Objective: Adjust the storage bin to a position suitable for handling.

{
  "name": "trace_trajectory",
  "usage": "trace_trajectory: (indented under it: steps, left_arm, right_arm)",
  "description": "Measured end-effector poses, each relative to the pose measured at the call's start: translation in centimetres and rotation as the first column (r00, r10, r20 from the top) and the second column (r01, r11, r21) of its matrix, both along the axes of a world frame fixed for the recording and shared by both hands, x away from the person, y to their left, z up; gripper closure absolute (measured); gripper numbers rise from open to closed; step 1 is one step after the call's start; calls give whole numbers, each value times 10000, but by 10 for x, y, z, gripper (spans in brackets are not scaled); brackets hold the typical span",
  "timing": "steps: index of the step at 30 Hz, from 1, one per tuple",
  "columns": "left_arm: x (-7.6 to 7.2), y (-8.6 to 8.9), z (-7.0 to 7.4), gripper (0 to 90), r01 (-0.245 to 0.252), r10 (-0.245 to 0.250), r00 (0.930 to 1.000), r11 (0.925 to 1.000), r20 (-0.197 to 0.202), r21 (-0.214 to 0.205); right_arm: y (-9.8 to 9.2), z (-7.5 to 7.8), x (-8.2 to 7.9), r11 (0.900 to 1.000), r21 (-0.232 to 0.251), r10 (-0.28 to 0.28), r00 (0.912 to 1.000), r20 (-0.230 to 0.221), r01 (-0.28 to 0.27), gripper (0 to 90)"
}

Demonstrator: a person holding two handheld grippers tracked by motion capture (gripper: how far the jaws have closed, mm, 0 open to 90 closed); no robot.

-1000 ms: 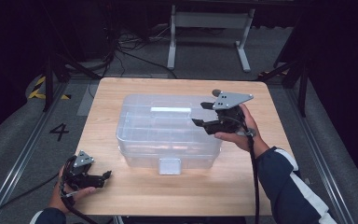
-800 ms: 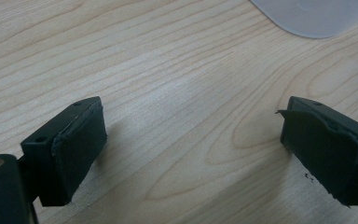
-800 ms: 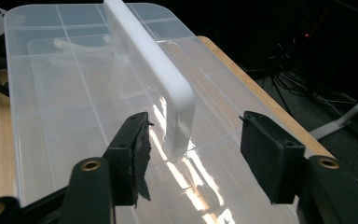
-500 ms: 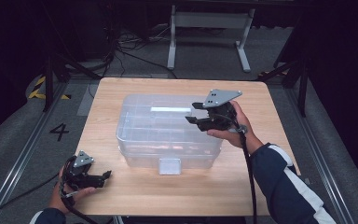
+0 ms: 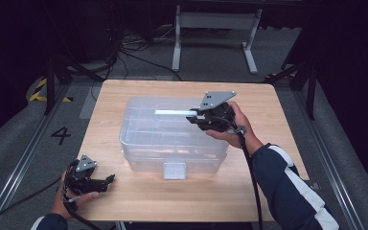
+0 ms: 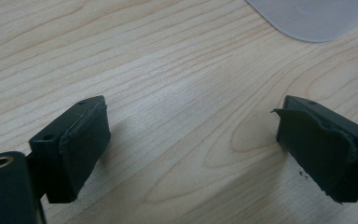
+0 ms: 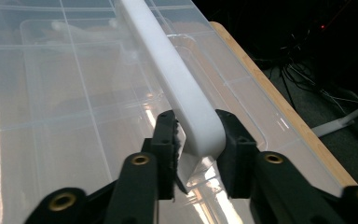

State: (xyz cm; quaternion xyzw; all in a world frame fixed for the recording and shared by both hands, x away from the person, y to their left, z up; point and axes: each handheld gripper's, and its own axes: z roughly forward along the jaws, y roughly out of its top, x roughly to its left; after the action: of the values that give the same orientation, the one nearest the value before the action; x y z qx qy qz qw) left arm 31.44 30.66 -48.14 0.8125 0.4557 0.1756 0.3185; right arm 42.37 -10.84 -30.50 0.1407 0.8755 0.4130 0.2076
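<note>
**Right claw on the lid handle: alignment along the handle's long axis**

The bench [image 5: 124, 201] carries a clear plastic storage box [image 5: 172, 136] at its centre. On the box lid lies a white handle bar [image 5: 172, 112], and the work in hand concerns this bar.

Relation to the claw: the bar runs straight ahead of the right claw [image 7: 196, 140], its long axis in line with the claw's own direction and extending away across the lid. The near end of the bar sits between the two jaws. The jaws have just been closing, and the pads stand against both sides of the bar end; judged from this, the claw is grasping the handle bar. Any lift should follow upward, square to that axis

The left claw [image 5: 109, 179] rests well apart, near the bench's front corner, jaws spread wide with nothing between them. The right hand is therefore the nearer one.

View differences: the right gripper view shows pad contact on the bar; the high view shows the bar's full length and the white latch [image 5: 174, 170] at the box front
</note>
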Motion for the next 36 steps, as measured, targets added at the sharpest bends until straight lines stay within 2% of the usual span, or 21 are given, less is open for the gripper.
trace_trajectory:
  steps: [3, 5, 7, 13, 16, 19, 20, 21, 24, 26, 29, 30, 34, 36]
  left_arm:
    - [-1, 0, 1, 159, 41, -41, 10000, 10000, 88, -13]
    - [-2, 0, 4, 201, 101, -101, 9999, 9999, -4, 127]
    - [-3, -1, 8, 261, 85, -93, 9996, 9996, 283, 276]
    - [-2, -5, 25, 281, 148, -148, 9970, 9999, 762, 12]
    - [0, -12, 39, 285, 329, -327, 9927, 9995, 1160, -1]
    - [1, -20, 53, 286, 530, -479, 9862, 9982, 1584, -279]
    - [1, -20, 53, 287, 530, -479, 9862, 9982, 1584, -279]
    - [1, -23, 62, 287, 619, -552, 9825, 9976, 1780, -323]
    - [-1, -30, 77, 292, 881, -739, 9714, 9947, 2258, -535]
    - [-1, -34, 85, 296, 923, -756, 9676, 9940, 2408, -592]
    - [1, -39, 90, 297, 1009, -845, 9647, 9934, 2492, -537]
    - [1, -40, 90, 296, 951, -772, 9671, 9934, 2422, -635]
    - [3, -38, 91, 298, 897, -648, 9692, 9914, 2375, -956]
    - [2, -40, 91, 306, 1046, -795, 9689, 9898, 2343, -970]
  right_arm:
    - [1, 0, 1, 10000, -42, -19, 10000, 50, 19, 747]
    - [1, 0, 1, 10000, -99, 5, 10000, 61, -4, 748]
    - [1, 1, 1, 9999, -164, -7, 10000, 69, 8, 749]
    - [1, 4, 4, 9998, -202, 13, 10000, -44, -13, 749]
    - [1, 8, 8, 9999, -107, -4, 9999, -151, 2, 747]
    - [1, 11, 11, 9999, -134, 10, 9998, -205, -13, 744]
    - [1, 11, 11, 9999, -134, 10, 9998, -205, -13, 744]
    - [1, 12, 11, 9999, -156, 23, 9997, -246, -26, 743]
    - [1, 14, 14, 9997, -233, 63, 9994, -329, -71, 742]
    - [1, 16, 16, 9997, -214, 68, 9993, -362, -76, 741]
    - [1, 18, 18, 9998, -197, 38, 9993, -366, -45, 736]
    - [1, 19, 19, 9997, -226, 14, 9993, -364, -22, 734]
    - [2, 22, 22, 9997, -250, -61, 9994, -350, 52, 729]
    - [3, 24, 24, 9996, -278, -103, 9994, -331, 94, 725]
